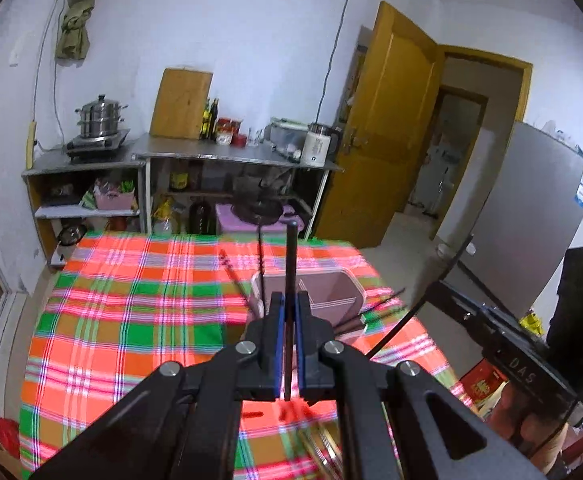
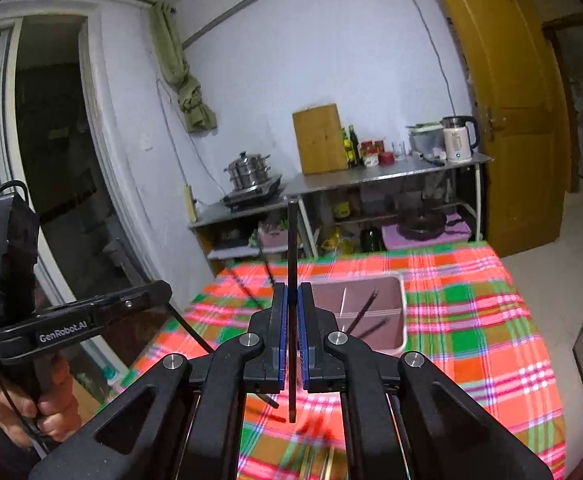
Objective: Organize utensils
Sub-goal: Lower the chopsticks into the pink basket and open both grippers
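Observation:
My left gripper (image 1: 290, 300) is shut on a dark chopstick (image 1: 291, 256) that stands upright between the blue pads. My right gripper (image 2: 292, 292) is likewise shut on a dark chopstick (image 2: 291, 240), also upright. Both are held above a table with a bright plaid cloth (image 1: 131, 312). A pink divided utensil box (image 1: 331, 296) sits just beyond the left gripper; in the right wrist view the box (image 2: 399, 312) lies right of the fingers and holds a few dark chopsticks (image 2: 365, 312). More chopsticks (image 1: 383, 306) stick out of the box's right side.
A steel counter (image 1: 235, 156) with a steamer pot (image 1: 99, 118), cutting board, bottles and a kettle (image 1: 319, 144) stands behind the table. A yellow door (image 1: 387, 128) is open at right. Utensils lie blurred on the cloth under the grippers (image 2: 319, 456).

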Tool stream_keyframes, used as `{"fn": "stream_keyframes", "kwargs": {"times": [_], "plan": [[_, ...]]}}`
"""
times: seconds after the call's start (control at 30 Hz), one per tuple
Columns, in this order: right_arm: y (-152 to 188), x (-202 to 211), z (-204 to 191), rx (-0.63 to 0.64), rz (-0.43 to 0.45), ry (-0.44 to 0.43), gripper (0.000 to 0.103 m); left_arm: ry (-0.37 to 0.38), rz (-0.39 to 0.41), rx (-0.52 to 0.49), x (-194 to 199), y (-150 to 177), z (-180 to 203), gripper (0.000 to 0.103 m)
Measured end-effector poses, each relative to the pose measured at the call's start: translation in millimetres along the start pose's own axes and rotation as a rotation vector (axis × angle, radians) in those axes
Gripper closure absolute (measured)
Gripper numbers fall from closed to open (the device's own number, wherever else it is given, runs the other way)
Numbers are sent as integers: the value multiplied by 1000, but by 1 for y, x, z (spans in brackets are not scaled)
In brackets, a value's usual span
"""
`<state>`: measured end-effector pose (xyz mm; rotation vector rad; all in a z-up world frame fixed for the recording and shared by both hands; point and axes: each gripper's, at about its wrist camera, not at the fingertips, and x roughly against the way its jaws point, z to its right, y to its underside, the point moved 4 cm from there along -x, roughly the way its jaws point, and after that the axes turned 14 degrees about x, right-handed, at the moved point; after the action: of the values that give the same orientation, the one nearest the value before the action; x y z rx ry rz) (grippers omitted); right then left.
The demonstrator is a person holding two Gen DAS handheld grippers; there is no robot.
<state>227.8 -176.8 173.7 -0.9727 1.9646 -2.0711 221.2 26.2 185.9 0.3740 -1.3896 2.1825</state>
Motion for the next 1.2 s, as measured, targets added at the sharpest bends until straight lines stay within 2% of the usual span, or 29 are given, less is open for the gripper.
{"fn": "stream_keyframes", "kwargs": {"times": [0.23, 0.4, 0.5, 0.77, 1.1, 1.2], "plan": [[-33, -2, 18, -26, 67, 25, 98, 22, 39, 17, -11, -38, 12, 98], [-47, -9, 26, -32, 95, 40, 98, 32, 50, 36, -25, -52, 11, 98], [-47, -20, 27, -23, 90, 47, 98, 26, 39, 44, -41, -47, 5, 98], [-20, -56, 26, -7, 15, 62, 98, 9, -36, 77, -80, -22, -12, 98], [7, -83, 29, -11, -68, 59, 98, -24, -102, 66, -112, 6, -21, 97], [14, -89, 30, -12, -95, 53, 98, -28, -99, 65, -113, 10, -23, 96]]}}
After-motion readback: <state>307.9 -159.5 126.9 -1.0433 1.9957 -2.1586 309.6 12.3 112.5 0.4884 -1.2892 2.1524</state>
